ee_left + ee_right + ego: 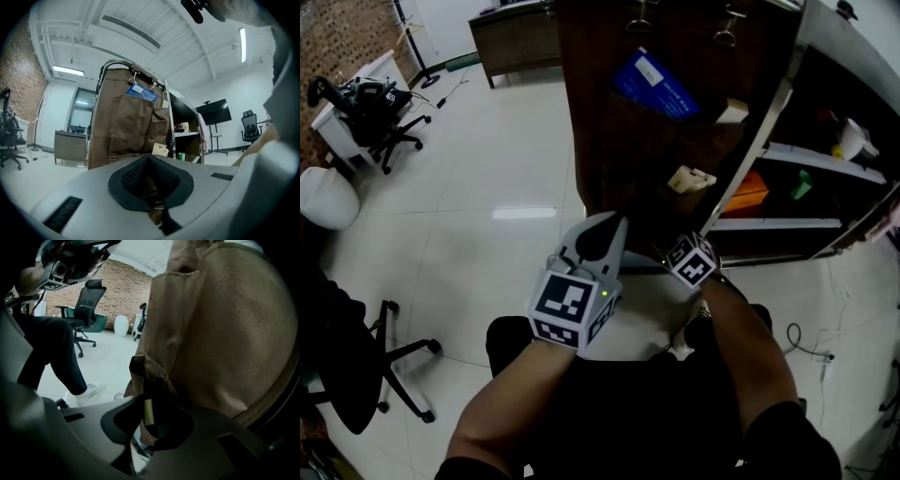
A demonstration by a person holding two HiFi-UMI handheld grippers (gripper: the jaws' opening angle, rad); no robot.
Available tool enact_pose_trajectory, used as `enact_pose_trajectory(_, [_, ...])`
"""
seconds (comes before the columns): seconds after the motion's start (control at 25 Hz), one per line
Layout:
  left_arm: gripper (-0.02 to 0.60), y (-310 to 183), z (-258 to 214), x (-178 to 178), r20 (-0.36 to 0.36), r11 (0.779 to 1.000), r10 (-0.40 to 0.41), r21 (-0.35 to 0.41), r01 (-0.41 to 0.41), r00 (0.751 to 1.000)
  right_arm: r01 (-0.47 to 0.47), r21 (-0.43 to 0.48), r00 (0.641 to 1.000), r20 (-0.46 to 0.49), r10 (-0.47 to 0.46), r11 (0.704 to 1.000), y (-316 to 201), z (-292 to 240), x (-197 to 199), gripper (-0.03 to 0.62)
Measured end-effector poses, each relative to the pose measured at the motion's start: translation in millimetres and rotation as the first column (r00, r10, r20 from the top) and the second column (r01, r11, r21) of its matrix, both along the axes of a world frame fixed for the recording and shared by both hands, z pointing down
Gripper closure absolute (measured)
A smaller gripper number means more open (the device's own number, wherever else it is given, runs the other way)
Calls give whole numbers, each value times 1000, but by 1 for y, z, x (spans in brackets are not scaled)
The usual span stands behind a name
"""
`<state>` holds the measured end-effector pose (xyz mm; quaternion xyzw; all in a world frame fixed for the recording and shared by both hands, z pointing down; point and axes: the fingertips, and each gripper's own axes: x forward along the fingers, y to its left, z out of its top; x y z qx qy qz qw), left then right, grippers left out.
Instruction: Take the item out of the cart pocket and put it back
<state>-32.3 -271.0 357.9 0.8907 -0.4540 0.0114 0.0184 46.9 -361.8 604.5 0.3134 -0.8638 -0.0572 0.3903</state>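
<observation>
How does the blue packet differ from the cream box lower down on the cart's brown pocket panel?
The blue packet is blue with a white label; the cream box is plain and pale. The packet sits in an upper pocket near the panel's top; the box sits in a lower one. The packet shows a broad, flat, tilted face, while the box looks smaller and blocky. Both stick out of pockets on the brown panel.

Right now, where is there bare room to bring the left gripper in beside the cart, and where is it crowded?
Bare: the white floor between the brown organizer and the office chair. Crowded: the organizer's front, with the blue item and cream box in pockets and the right gripper low against it; the shelves to its right hold clutter.
</observation>
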Motion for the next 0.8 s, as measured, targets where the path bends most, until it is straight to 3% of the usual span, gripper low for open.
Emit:
enact_pose_trajectory(0.16, [581,0,0,0,1,1000,1,1,-1,1000,-18,17,1000,14,18,1000,2,-9,2,522])
enact_pose_trajectory(0.36, [581,1,0,2,9,1000,4,7,-4,1000,-109,21,988,115,106,994,6,-49,10,525])
enact_pose_trajectory(0.8, [581,12,-12,7,-19,1000,5,17,-5,1000,-253,6,910,341,236,967,34,-151,31,526])
